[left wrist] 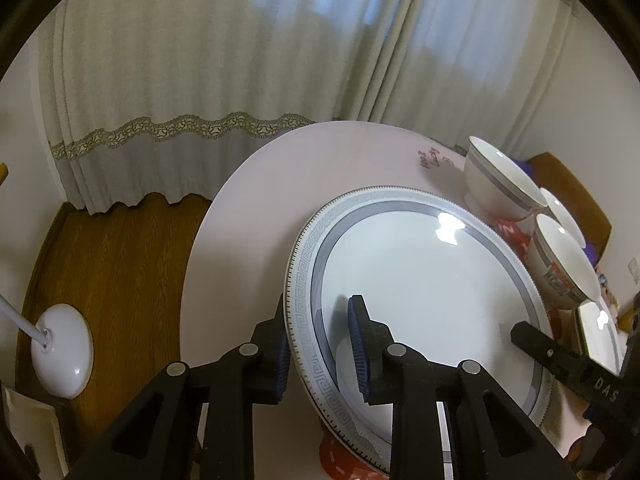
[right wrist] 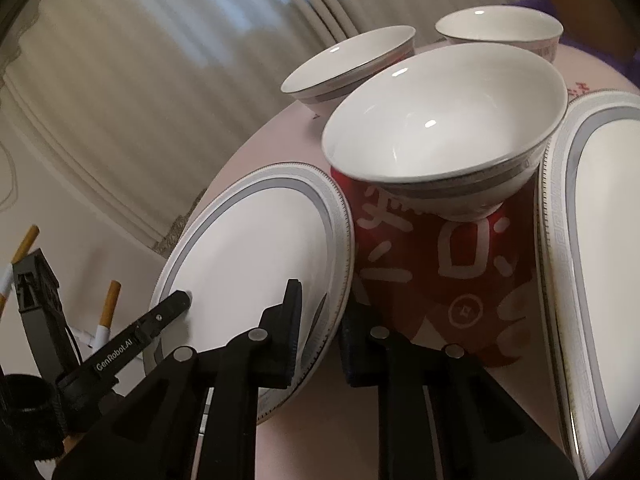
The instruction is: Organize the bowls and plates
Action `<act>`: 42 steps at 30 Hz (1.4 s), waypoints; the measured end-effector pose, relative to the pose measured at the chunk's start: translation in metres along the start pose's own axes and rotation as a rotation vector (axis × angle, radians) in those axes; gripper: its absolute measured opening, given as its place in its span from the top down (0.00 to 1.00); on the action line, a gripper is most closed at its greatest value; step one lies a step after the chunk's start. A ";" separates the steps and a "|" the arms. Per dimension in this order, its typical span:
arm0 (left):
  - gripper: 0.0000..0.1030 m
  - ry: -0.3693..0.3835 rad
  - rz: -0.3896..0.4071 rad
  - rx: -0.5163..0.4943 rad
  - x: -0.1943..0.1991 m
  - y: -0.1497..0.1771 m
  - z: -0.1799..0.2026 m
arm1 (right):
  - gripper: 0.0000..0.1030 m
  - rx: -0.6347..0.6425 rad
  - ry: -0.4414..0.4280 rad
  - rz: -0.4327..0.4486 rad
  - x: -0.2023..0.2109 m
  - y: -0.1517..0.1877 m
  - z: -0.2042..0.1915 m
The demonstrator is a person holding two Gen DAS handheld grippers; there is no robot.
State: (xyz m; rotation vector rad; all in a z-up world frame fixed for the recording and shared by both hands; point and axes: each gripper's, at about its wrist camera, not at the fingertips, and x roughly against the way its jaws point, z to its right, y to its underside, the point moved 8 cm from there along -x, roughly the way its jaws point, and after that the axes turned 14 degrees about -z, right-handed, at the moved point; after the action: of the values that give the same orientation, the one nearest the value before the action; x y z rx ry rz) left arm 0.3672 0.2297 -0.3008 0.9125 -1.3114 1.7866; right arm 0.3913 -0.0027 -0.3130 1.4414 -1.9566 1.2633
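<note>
Left gripper [left wrist: 320, 336], low centre of the left wrist view, angled down onto the table: jaws clamped on the near-left rim of a large plate [left wrist: 420, 280], one blue-padded finger under the rim on the outside, the other inside on the plate's well. The plate fills the lower right of that frame.

Right gripper [right wrist: 320, 320], bottom centre of the right wrist view, also pitched down: jaws closed across the right rim of a second plate [right wrist: 248, 248], left finger on the plate face, right finger behind the rim. The tip of the left gripper shows at lower left, touching this plate's near-left edge.

Three bowls upright on the table: nearest bowl [right wrist: 444, 132] centre frame on a red printed patch [right wrist: 440, 264]; two more bowls [right wrist: 352, 64] behind it, upper centre. Another plate [right wrist: 600, 240] at the right edge.

Surface: round pale pink table [left wrist: 248, 216]. Room: wood floor [left wrist: 120, 260] at left, cream curtains [left wrist: 200, 60] with a lace band across the top, white lamp base [left wrist: 62, 350] lower left.
</note>
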 end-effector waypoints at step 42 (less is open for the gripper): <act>0.84 0.096 0.105 -0.010 0.121 0.115 0.097 | 0.84 0.075 0.001 0.046 0.142 0.058 0.044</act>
State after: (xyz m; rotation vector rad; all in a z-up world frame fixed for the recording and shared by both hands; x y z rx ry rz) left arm 0.2207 0.1283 -0.2257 0.7543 -1.3269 1.8788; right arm 0.2921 -0.1129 -0.2536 1.4383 -1.9721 1.3708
